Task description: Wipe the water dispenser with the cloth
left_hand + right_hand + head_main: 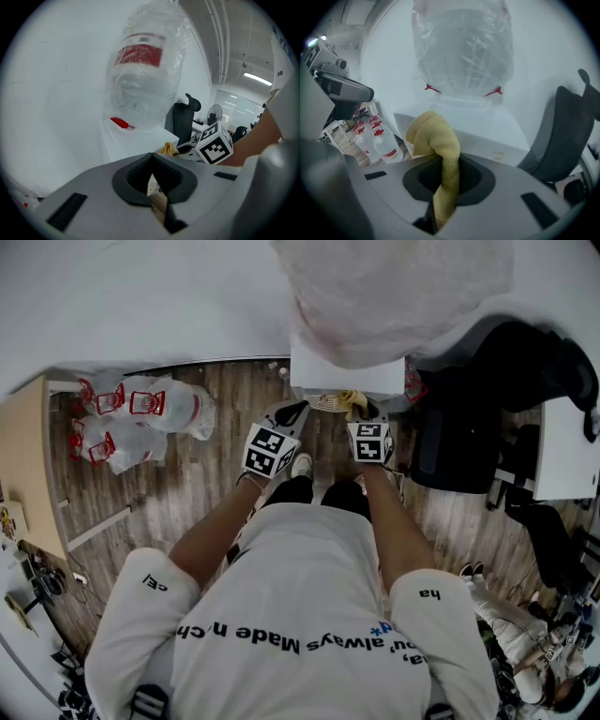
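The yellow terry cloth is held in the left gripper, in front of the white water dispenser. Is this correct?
Not the left: the right gripper view shows the yellow terry cloth clamped in the right gripper, in front of the white water dispenser. The left gripper is shut, empty.

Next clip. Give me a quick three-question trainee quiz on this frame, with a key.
1. True or false: the yellow cloth is clamped in the left claw.
2. Multiple choice: what sits on top of the water dispenser? A) a plastic-wrapped bottle B) a kettle C) a stack of cups
3. Fill in: the spare water bottles sit on the floor to the person's ____.

Key: 1 false, the right claw is shut on it and the left claw is shut on nothing; 2 A; 3 left.
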### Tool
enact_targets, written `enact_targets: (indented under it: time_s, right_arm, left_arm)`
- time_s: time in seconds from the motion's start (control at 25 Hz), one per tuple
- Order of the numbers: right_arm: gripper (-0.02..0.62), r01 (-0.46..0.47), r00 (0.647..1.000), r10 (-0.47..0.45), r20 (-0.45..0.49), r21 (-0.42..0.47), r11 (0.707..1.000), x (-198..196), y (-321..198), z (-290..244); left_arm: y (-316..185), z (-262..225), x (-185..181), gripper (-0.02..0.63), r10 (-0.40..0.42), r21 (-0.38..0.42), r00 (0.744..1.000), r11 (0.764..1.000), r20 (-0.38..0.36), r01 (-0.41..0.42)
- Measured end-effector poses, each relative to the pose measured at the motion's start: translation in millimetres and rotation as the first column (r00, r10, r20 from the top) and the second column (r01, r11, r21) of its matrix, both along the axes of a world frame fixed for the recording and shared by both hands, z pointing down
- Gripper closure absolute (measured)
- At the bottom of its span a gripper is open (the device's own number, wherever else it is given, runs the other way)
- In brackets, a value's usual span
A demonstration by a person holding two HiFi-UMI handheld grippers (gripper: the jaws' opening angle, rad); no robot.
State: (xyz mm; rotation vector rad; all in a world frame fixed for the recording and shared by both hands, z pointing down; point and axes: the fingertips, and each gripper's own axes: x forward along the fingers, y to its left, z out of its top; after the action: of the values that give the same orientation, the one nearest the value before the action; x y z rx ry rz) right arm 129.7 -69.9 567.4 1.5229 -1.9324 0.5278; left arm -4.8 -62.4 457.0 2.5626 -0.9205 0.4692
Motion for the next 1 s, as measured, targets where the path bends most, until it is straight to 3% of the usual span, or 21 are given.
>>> enact_targets:
  time_s: [1.0]
  right_arm:
    - [0.54, -0.048, 0.999, 0.048, -0.005, -0.002, 0.999, 54.6, 4.7, 4.8]
  left_arm:
    - [6.5, 1.0, 21.8, 0.589, -0.001, 0.002, 1.0, 1.0, 0.019, 0.001]
